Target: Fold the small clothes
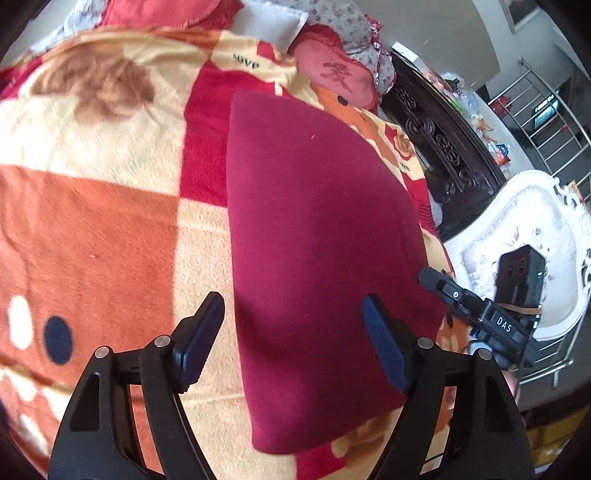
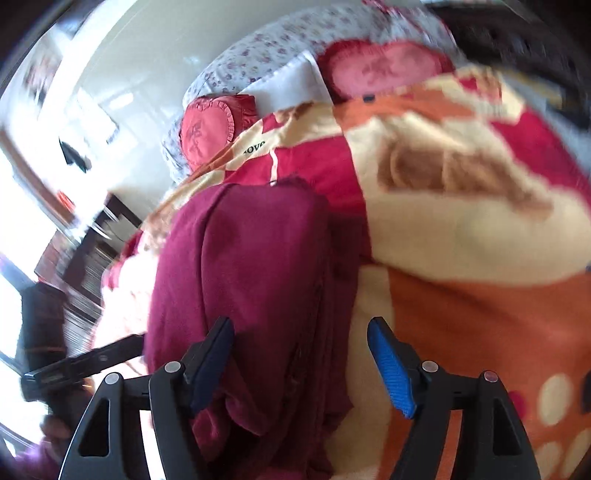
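Observation:
A dark red garment [image 1: 314, 236] lies folded into a long flat strip on the patterned blanket [image 1: 92, 229]. My left gripper [image 1: 291, 332] is open and empty just above its near end. The right gripper [image 1: 461, 299] shows at the garment's right edge in the left wrist view. In the right wrist view the same garment [image 2: 258, 266] lies with folded layers and a seam; my right gripper [image 2: 301, 354] is open and empty over its near part. The left gripper [image 2: 85, 362] shows at the left there.
The blanket [image 2: 461, 240] covers a bed. Red heart cushions [image 1: 340, 77] and floral pillows [image 1: 354, 26] lie at its head. A dark carved headboard [image 1: 439, 147] and a white ornate chair [image 1: 524, 236] stand to the right.

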A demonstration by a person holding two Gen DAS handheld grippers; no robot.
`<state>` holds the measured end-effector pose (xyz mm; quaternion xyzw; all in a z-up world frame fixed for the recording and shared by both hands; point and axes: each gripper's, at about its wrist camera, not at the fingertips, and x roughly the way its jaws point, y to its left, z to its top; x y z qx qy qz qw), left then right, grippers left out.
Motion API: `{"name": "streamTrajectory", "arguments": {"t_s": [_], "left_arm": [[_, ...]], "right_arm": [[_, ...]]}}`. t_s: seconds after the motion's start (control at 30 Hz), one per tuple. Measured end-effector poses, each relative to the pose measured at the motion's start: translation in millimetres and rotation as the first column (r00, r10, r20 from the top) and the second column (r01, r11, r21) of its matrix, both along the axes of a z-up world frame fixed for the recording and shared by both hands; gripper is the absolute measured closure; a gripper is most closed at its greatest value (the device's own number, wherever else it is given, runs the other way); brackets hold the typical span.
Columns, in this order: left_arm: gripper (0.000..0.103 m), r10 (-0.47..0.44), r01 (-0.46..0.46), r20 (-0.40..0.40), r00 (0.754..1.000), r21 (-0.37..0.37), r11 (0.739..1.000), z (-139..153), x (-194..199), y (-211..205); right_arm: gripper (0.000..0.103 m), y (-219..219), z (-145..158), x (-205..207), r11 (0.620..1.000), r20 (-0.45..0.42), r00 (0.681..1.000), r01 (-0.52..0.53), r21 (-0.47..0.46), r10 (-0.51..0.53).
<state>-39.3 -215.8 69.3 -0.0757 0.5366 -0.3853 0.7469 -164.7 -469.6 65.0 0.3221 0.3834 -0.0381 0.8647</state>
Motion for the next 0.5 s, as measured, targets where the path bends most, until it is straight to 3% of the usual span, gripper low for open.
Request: {"name": "streamTrajectory", "arguments": {"t_s": [0.23,0.37,0.4,0.5], "left_arm": [[0.021,-0.045,0.044,-0.046,0.998,-0.006,0.999,-21.4,6.7,-24.0],[0.021,-0.051,0.051,-0.03,0.998,-0.02,0.999,-20.5,6.8,-32.5],[0.023,-0.065,0.064,-0.019,0.998,-0.022,0.998,-19.1,5.4,-34.9],[0.031,-0.087,0.087,0.031,0.996,0.003,0.996,-10.7,-1.5,-39.3]], "right_arm": [[0.027,-14.0,-32.3,17.7,0.981,0.056,0.998,-0.043,0.189,0.033],[0.028,-11.1,-38.4,27.1,0.97,0.069,0.996,-0.066,0.236,0.05],[0.038,-10.0,-39.2,27.7,0.968,0.071,0.996,-0.067,0.243,0.051],[0.051,-1.9,-28.8,26.2,0.976,0.08,0.995,-0.077,0.205,0.062]]}}
